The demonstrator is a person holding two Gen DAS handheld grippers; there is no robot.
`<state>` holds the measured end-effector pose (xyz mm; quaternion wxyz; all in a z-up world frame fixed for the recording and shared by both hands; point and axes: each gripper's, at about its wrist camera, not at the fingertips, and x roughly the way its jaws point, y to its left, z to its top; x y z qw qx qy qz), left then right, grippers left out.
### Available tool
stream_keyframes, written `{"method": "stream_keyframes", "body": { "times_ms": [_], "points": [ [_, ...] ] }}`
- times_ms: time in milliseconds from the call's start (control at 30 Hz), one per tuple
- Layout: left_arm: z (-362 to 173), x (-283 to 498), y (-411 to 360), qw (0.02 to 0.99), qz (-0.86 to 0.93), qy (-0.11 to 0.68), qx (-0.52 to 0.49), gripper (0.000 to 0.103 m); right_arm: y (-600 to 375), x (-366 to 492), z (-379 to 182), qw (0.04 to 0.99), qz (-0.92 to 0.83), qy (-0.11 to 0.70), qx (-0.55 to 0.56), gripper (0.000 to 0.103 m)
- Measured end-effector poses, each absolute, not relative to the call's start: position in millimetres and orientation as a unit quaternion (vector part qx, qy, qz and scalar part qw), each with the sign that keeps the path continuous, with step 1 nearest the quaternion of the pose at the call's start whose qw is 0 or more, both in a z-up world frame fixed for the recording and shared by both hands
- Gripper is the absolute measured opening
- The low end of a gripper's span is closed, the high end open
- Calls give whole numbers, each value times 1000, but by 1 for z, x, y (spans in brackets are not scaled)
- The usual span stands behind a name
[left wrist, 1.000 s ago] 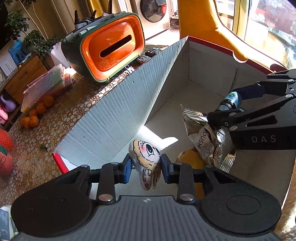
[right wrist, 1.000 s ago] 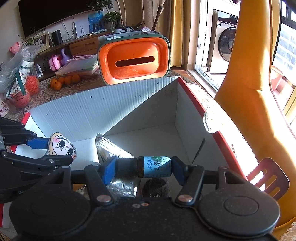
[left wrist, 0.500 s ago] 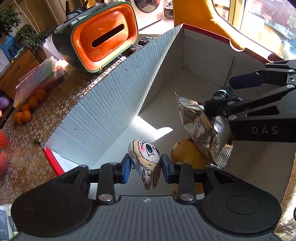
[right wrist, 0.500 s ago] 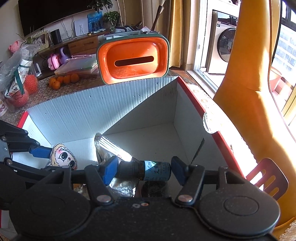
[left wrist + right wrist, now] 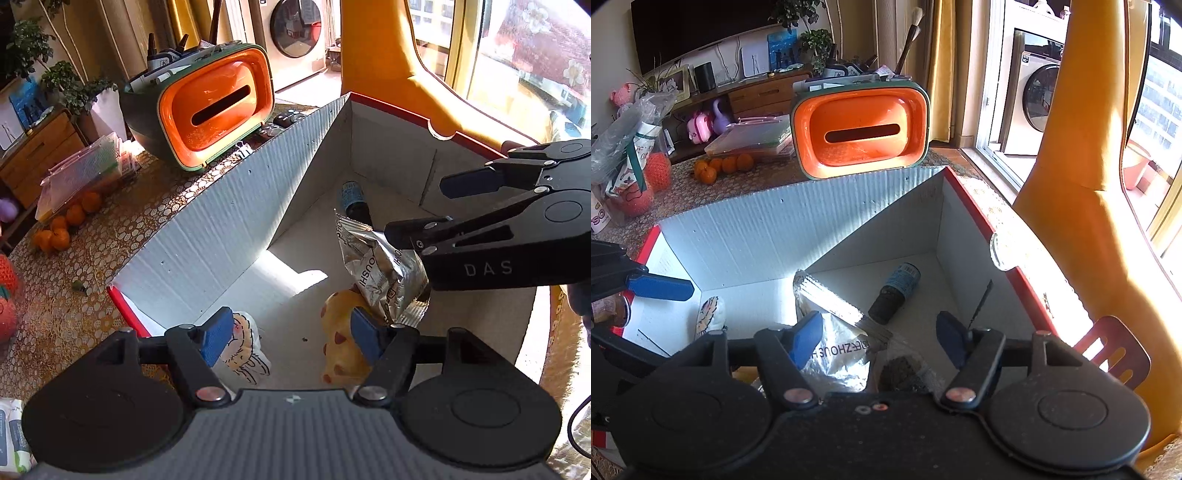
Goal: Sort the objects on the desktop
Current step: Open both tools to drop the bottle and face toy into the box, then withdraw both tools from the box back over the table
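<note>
Bottle lying diagonally on box floor, ahead of right gripper; fingers opening, empty. Left gripper likewise opening above doll.

Black left gripper, blue pads, silver screws, right gripper marked DAS

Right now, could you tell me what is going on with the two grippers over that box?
A person is sorting desk items into the white cardboard box. Both grippers hang over it with their jaws opening and nothing between them. Below the left gripper, the small face-printed pouch lies on the box floor. Below the right gripper, the dark bottle with a blue label lies on its side, beside the silver snack bag and a yellow spotted toy.
</note>
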<state>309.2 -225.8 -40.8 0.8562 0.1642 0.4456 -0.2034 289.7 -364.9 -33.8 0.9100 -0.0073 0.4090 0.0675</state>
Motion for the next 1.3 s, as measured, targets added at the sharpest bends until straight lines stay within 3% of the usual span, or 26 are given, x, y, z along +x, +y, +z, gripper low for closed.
{"method": "stream_keyframes", "body": {
  "times_ms": [700,800,1300],
  "points": [
    [2,239,-183,888,-214,397,91,69,-339,231,-3,924,87,372,-10,85],
    [8,230,-177,891,-218,390,84,75,-333,224,0,926,89,367,-13,87],
    [14,193,-117,910,-185,367,54,82,-311,190,19,938,100,333,4,98]
  ]
}}
